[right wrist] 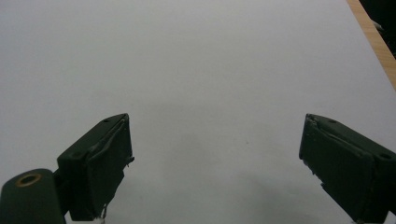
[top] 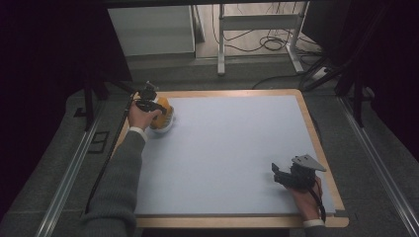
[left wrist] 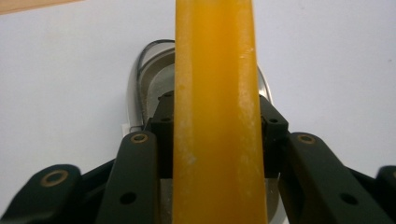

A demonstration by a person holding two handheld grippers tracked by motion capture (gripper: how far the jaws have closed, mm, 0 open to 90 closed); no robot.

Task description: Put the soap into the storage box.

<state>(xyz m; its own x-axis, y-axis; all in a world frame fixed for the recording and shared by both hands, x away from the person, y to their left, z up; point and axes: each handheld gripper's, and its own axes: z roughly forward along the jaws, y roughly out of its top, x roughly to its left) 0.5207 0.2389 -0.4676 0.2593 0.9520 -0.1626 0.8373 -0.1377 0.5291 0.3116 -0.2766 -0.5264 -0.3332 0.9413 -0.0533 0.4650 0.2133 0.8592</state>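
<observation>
Clamping yellow-orange handle in left tongs | right tongs apart

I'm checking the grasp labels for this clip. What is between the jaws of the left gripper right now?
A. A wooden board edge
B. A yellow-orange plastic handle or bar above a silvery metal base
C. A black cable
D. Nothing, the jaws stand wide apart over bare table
B: in the left gripper view the left gripper has its jaws closed against both sides of the yellow-orange plastic handle, with the silvery metal base beneath it.
</observation>
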